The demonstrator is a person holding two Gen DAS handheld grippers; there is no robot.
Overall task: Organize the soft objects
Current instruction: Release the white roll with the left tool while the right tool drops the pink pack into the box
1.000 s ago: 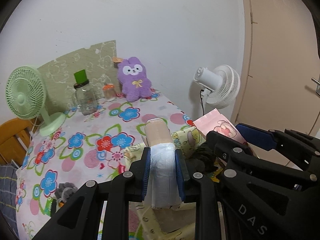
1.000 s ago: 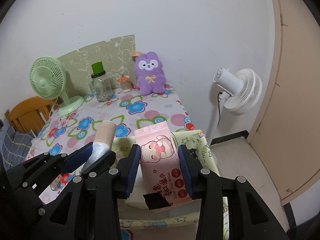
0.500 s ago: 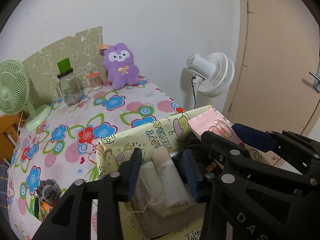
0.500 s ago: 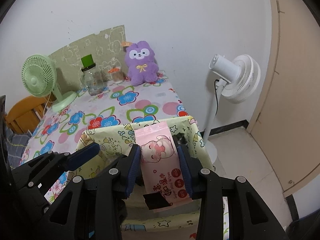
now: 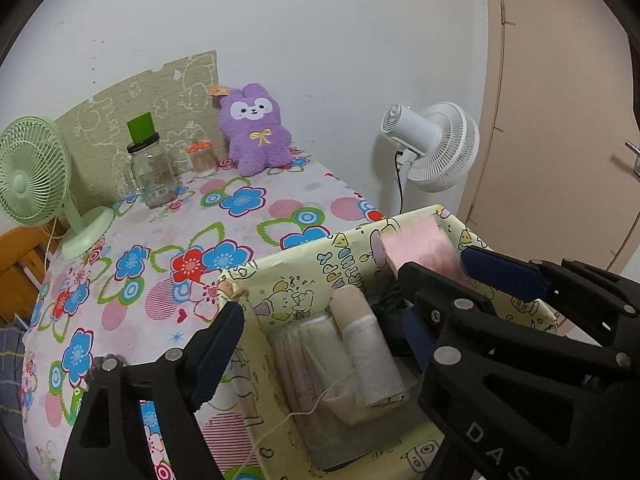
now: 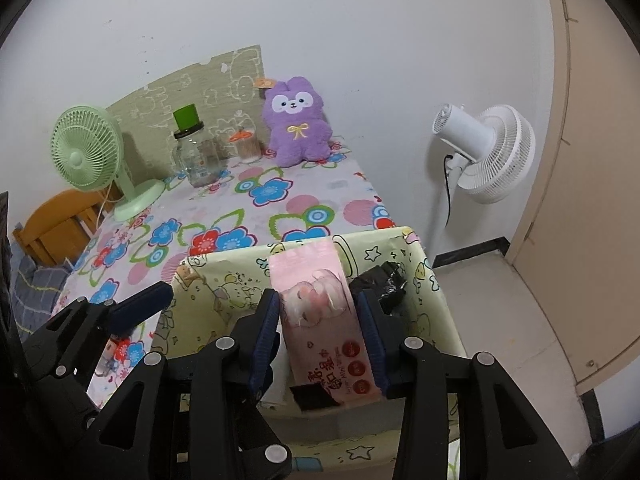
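A yellow cartoon-print box (image 5: 320,248) (image 6: 380,236) stands at the near edge of the flowered table. A beige and white roll (image 5: 368,356) lies inside it beside clear packets. My left gripper (image 5: 320,328) straddles the roll; its jaws are opening wide and touch nothing. One of its fingers (image 6: 140,308) shows at the left of the right wrist view. My right gripper (image 6: 318,300) (image 5: 434,258) holds a pink wipes pack (image 6: 320,320) over the box. Its jaws are opening, but the pads still lie against the pack's sides. A purple plush rabbit (image 5: 256,132) (image 6: 298,120) sits at the wall.
On the table stand a green desk fan (image 5: 32,172), a glass jar with a green lid (image 5: 152,168) and a small orange-lidded jar (image 5: 202,158). A white floor fan (image 6: 484,152) stands right of the table, near a beige door. Something black (image 6: 388,280) lies in the box.
My left gripper lowered the roll into the box, let it go and spread its jaws. My right gripper sank slightly toward the box with the pink pack.
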